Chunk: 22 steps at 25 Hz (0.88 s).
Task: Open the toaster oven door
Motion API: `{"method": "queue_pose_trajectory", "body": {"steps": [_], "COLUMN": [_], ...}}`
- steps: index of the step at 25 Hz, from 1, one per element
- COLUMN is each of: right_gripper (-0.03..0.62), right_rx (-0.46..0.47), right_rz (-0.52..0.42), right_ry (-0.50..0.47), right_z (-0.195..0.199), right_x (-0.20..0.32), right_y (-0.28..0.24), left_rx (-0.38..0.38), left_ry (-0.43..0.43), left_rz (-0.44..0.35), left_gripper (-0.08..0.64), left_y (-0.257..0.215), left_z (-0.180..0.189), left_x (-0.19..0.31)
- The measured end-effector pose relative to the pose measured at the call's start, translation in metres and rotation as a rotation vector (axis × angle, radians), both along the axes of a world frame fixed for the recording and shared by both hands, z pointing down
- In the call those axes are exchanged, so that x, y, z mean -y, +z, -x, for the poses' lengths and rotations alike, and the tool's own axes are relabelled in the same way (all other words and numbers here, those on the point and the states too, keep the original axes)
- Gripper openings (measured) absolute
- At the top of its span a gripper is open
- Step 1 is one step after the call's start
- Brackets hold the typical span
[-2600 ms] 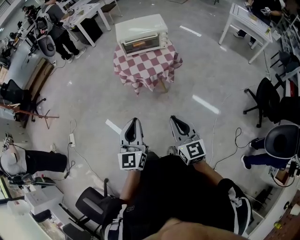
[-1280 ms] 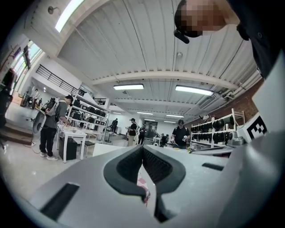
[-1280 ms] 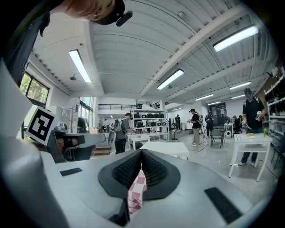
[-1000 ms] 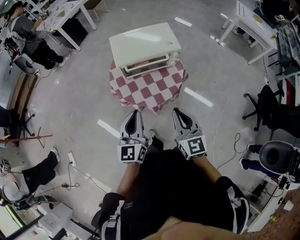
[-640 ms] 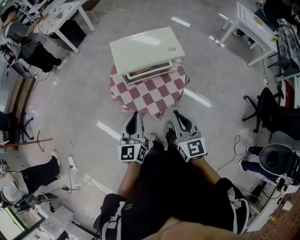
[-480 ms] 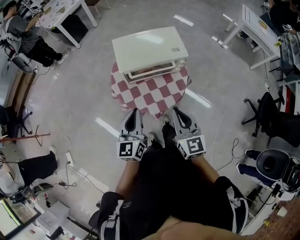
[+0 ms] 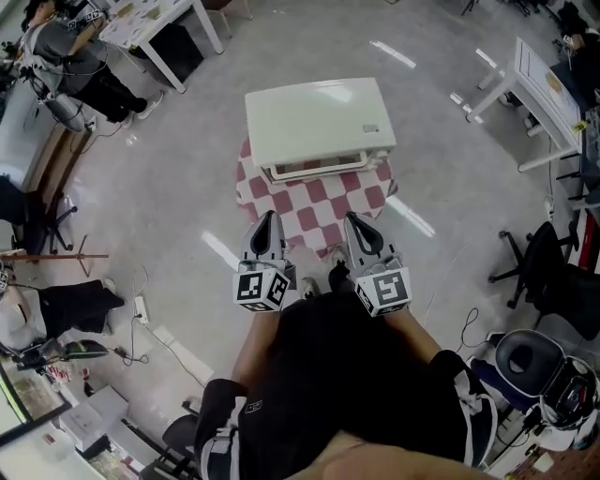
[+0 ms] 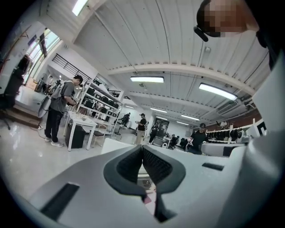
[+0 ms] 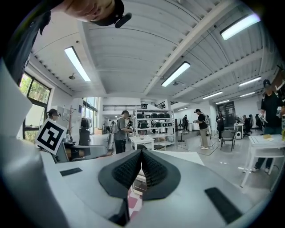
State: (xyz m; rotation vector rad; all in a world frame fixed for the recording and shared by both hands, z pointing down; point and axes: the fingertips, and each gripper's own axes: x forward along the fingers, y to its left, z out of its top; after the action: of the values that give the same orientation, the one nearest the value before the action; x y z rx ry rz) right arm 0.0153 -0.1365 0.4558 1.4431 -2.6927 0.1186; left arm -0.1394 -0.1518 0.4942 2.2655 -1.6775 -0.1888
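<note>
We stand on a pale, glossy grey floor (image 7: 169, 178) in a big open workroom, with long strip lights (image 8: 147, 79) on a ribbed white ceiling. A small table under a red-and-white checked cloth (image 7: 319, 202) sits just ahead of both sets of jaws. On it rests the cream toaster oven (image 7: 317, 122), its flat top facing up at us and its front turned our way. Its door (image 7: 317, 172) stands upright against the body, closed.

The left gripper (image 7: 266, 225) and right gripper (image 7: 354, 225) are held side by side, pointing level at the oven. Their tips are over the near edge of the cloth, short of the oven and touching nothing. Both pairs of jaws are clenched together with nothing between the pads. Under each closed pair we glimpse a strip of the oven front and some pink check.

Away to the left of the jaws, a person (image 7: 80, 47) stands by a white desk (image 7: 159, 19). To the right are another white desk (image 7: 548, 84) and black office chairs (image 7: 548, 272).
</note>
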Motion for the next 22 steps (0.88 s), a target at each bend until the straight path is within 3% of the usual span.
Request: {"method": "queue_pose_trajectory", "body": {"steps": [4,11,15,18,22], "right_gripper": [0.026,0.026,0.026,0.026,0.026], "right_rx": [0.001,0.004,0.003,-0.001,-0.005], "right_rz": [0.002,0.007,0.017,0.022,0.023], "right_ry": [-0.017,-0.032,-0.035,-0.032,-0.026], "right_z": [-0.001,-0.002,-0.005,-0.01,-0.015], "right_x": [0.019,0.044,0.054,0.062,0.068], "right_y": [0.001,0.004,0.004,0.006,0.01], "left_rx": [0.002,-0.044,-0.083,-0.156,-0.199], "left_ry": [-0.022,-0.078,-0.084,-0.093,-0.107], "left_rz": [0.005,0.084,0.189,0.295,0.405], "left_gripper": [0.009,0.011,0.016,0.064,0.131], "left_y": [0.005,0.036,0.067,0.094,0.127], "left_z": [0.0,0.008,0.011,0.014,0.016], "left_x": [0.022,0.067,0.087,0.099,0.113]}}
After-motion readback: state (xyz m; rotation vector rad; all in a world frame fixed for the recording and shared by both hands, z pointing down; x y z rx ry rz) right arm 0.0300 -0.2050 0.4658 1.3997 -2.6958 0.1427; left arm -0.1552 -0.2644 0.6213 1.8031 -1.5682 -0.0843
